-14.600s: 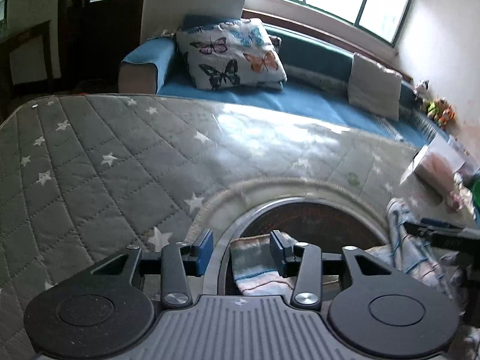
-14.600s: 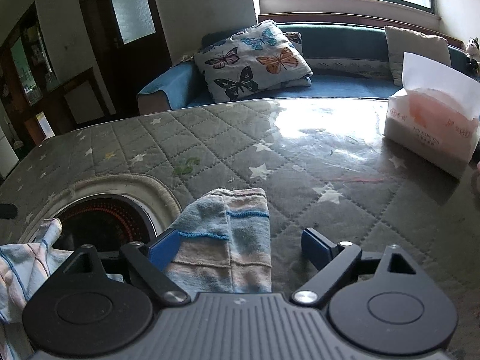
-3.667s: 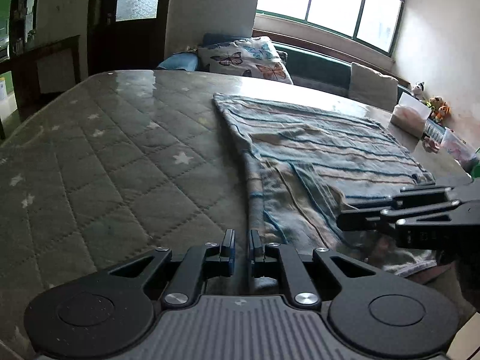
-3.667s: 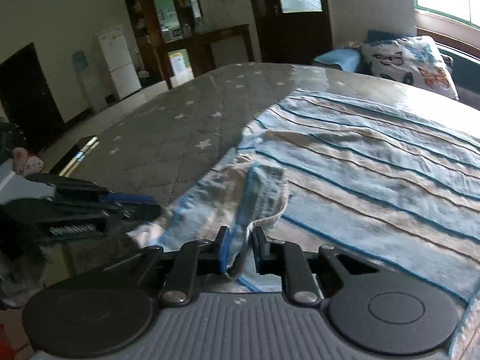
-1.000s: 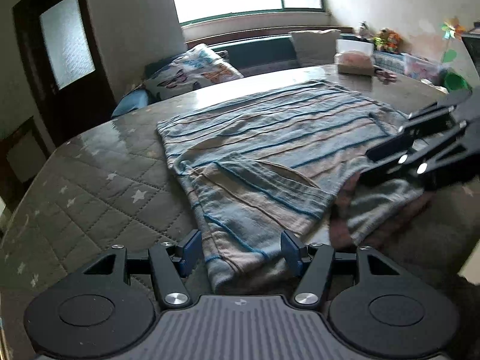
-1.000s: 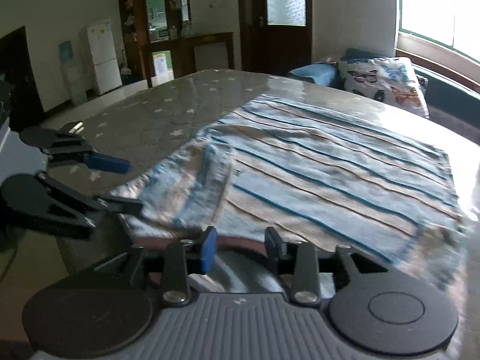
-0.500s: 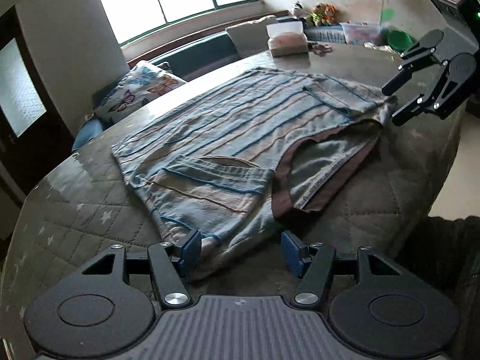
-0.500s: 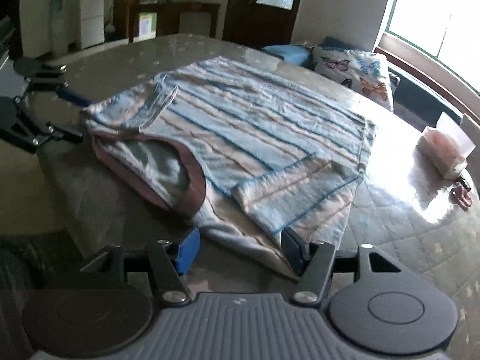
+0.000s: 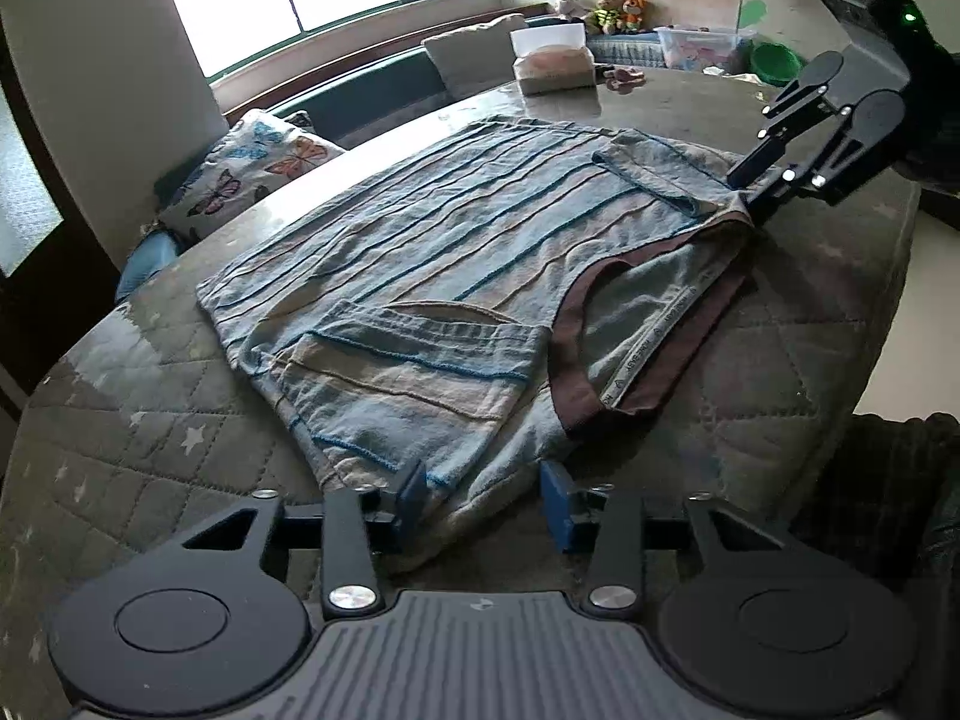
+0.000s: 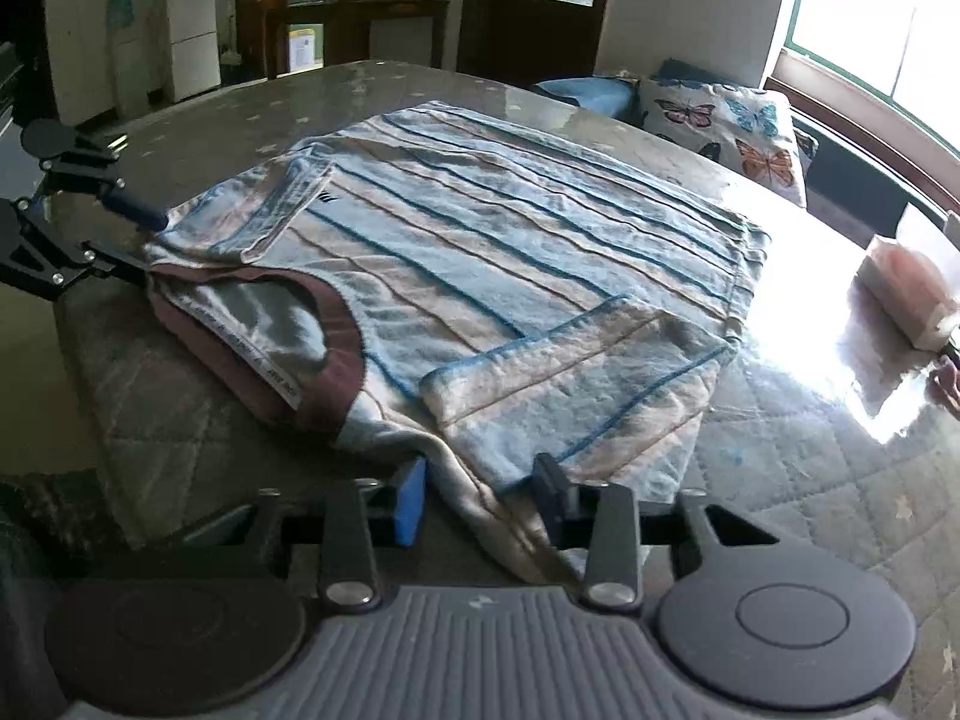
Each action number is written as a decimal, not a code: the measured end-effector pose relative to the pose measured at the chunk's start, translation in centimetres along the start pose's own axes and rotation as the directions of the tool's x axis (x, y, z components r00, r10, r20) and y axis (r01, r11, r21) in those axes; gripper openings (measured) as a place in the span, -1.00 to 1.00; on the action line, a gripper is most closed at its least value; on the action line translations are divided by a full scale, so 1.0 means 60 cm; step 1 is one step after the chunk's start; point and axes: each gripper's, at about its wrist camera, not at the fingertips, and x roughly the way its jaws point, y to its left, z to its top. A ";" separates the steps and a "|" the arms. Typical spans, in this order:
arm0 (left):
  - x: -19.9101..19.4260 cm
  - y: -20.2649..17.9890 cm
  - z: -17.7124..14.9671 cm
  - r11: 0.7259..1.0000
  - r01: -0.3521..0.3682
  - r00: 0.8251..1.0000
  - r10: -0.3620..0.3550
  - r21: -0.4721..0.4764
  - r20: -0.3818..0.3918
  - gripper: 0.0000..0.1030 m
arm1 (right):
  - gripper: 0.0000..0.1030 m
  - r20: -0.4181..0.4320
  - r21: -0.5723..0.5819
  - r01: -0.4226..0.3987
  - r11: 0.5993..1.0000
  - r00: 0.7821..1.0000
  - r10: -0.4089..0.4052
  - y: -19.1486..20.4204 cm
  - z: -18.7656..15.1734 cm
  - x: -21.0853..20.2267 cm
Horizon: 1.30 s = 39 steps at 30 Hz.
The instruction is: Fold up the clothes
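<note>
While the striped T-shirt (image 9: 456,240) lay spread flat on the quilted star-print table cover (image 9: 150,420), both short sleeves were seen turned in over the body, with the brown collar (image 9: 576,354) toward the near table edge. The step in hand was judged to be the lengthwise folding: with the sleeves already in, the shoulder end would next have to be taken up at both corners together and carried level toward the hem, so that the layers were not dragged askew. The left gripper (image 9: 483,495) was held with its jaws wide apart, the shoulder edge of the shirt lying between the blue pads but nothing being pinched. The right gripper (image 10: 480,495) was likewise held wide open, straddling the cloth at the other shoulder corner; whether its pads touched the fabric could not be told. A tissue pack (image 9: 552,60) stood well apart at the far side.
</note>
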 end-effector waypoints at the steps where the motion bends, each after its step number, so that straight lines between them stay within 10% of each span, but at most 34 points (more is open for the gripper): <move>1: 0.002 0.003 0.002 1.000 0.003 1.000 -0.003 0.005 -0.003 -0.22 | -0.45 0.002 0.015 0.004 1.000 1.000 -0.004 -0.004 0.000 0.001; 10: 0.004 0.029 0.002 0.997 0.073 0.997 -0.072 0.024 -0.030 -0.20 | -0.46 0.006 0.015 0.009 1.000 1.000 -0.009 -0.001 -0.003 0.002; 17: 0.006 0.047 0.005 0.993 0.105 0.994 -0.107 -0.051 -0.029 -0.82 | -0.82 0.035 0.071 0.021 0.997 0.999 -0.023 -0.002 -0.001 -0.001; 39: -0.170 0.067 0.017 0.972 -0.104 0.975 0.141 -0.209 0.171 -1.00 | -0.91 0.159 -0.048 0.052 0.997 0.986 -0.044 0.082 0.035 -0.170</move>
